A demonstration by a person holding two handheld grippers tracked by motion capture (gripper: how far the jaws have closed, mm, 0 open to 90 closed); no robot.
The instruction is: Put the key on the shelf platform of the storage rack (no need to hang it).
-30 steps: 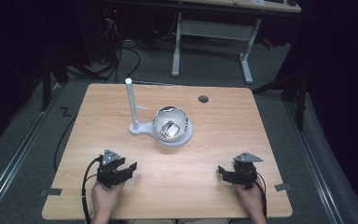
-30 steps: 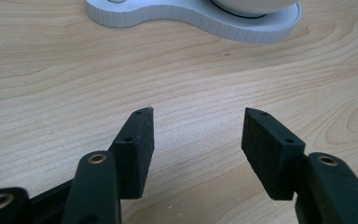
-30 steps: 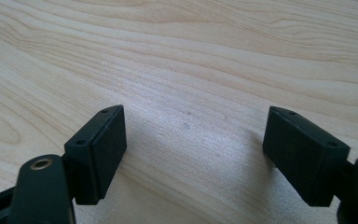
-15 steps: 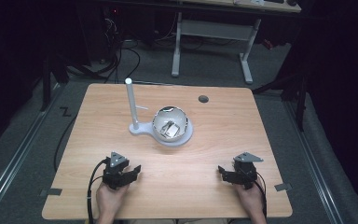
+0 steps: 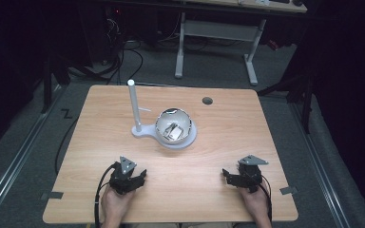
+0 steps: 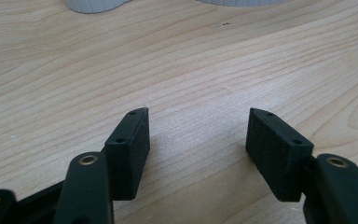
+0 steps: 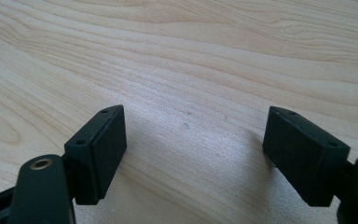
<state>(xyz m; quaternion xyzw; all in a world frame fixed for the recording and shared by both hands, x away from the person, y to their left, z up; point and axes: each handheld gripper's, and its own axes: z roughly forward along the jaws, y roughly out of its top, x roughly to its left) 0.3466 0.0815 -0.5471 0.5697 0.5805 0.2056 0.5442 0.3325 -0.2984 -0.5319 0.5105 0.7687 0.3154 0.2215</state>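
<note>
A light wooden table seen from above, with a person's two hands coming in from its near edge, each holding a black two-jaw gripper.

The left gripper rests low over the table near the near-left corner. Its jaws have just been opening and now stand wide apart, with nothing between them; in the left gripper view bare wood grain shows in the gap. The right gripper sits near the near-right corner, its jaws also spread wide and empty, again with bare wood between them in the right gripper view. The two grippers are well apart from each other, both pointing roughly toward the table's middle.

The nearest thing to them is a white stand at the middle of the table, somewhat toward the far edge. It has a flat base, a slim upright white post on its left part, and a round shiny bowl on its right part. Something pale and small lies inside the bowl; what it is cannot be told. The stand is well apart from both grippers, ahead and to the right of the left one, ahead and to the left of the right one. In the left gripper view the base's rim peeks in at the top edge.

A small dark round hole sits near the far edge
</note>
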